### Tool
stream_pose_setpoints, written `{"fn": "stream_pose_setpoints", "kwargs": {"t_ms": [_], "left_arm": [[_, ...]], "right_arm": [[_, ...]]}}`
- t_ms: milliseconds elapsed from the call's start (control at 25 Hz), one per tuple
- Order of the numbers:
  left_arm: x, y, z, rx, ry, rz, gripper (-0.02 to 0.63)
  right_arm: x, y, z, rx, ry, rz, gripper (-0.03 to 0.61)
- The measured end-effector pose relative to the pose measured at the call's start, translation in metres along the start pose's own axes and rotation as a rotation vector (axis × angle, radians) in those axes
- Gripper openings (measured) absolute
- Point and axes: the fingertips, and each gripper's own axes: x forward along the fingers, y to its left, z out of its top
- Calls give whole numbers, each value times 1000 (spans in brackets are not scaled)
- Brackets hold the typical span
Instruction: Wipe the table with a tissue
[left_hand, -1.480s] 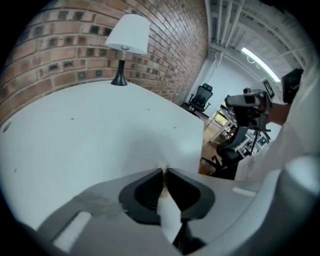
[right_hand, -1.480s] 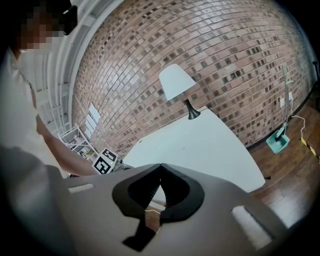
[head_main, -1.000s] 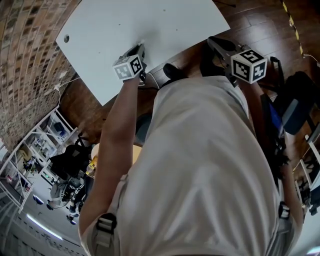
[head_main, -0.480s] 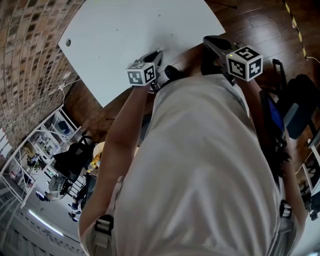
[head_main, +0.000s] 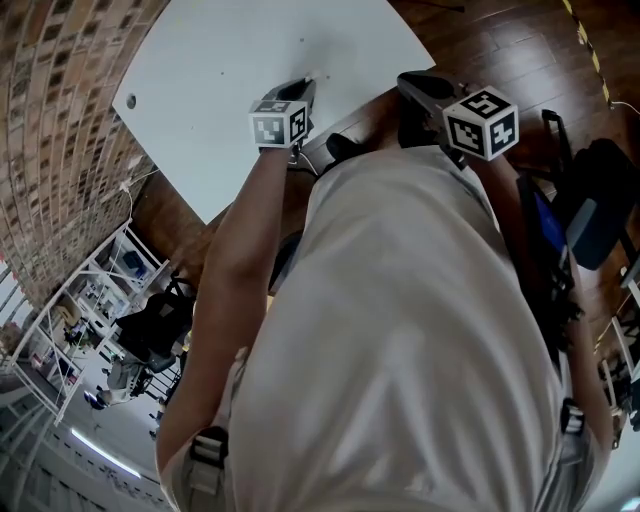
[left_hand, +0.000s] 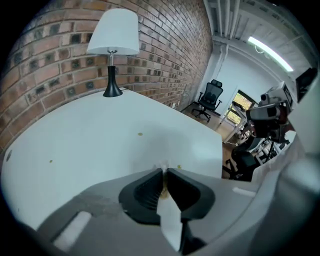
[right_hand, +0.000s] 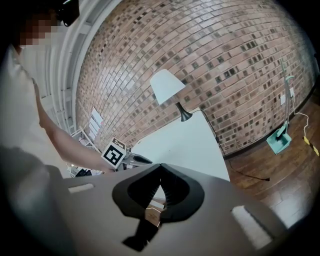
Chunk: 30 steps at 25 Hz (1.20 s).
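A white desk (head_main: 230, 80) stands against a brick wall (head_main: 50, 120), seen from above the shoulders of a person in a light shirt. A white tissue (left_hand: 169, 217) is pinched in the left gripper (left_hand: 164, 172), whose 2 jaws are closed tight on it. The tissue's tip pokes out ahead of the pads, just at the desk's surface, and a strip of it trails back between them. In the head view this gripper sits over the desk's near edge, with its marker cube (head_main: 280, 122) facing up. A few small brownish specks (left_hand: 140, 134) dot the surface beyond the tissue. A white-shaded lamp (left_hand: 113, 35) on a black base stands at the far side, close to the wall. The right gripper (right_hand: 160, 167) is held off the desk's corner above the wooden floor (head_main: 500, 50), well apart from the tissue. Its 2 jaws meet at the tips with nothing between them. A black office chair (left_hand: 209, 95) stands in the background, past the desk's far end.
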Motion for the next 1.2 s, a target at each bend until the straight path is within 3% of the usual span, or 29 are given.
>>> {"fn": "stream_pose_setpoints", "kwargs": {"t_ms": [200, 480, 800, 1040, 1200], "left_arm": [[6, 5, 15, -38, 2, 54, 38], [14, -11, 7, 21, 12, 53, 38], [24, -70, 2, 115, 32, -60, 38], [30, -104, 1, 78, 25, -187, 37], [24, -115, -11, 239, 71, -280, 38]], "right_arm": [[-13, -15, 0, 19, -16, -28, 8], [-15, -23, 8, 31, -34, -32, 8], [-2, -22, 10, 20, -8, -4, 8], [2, -25, 16, 11, 14, 21, 8], [3, -30, 22, -2, 26, 39, 8]]}}
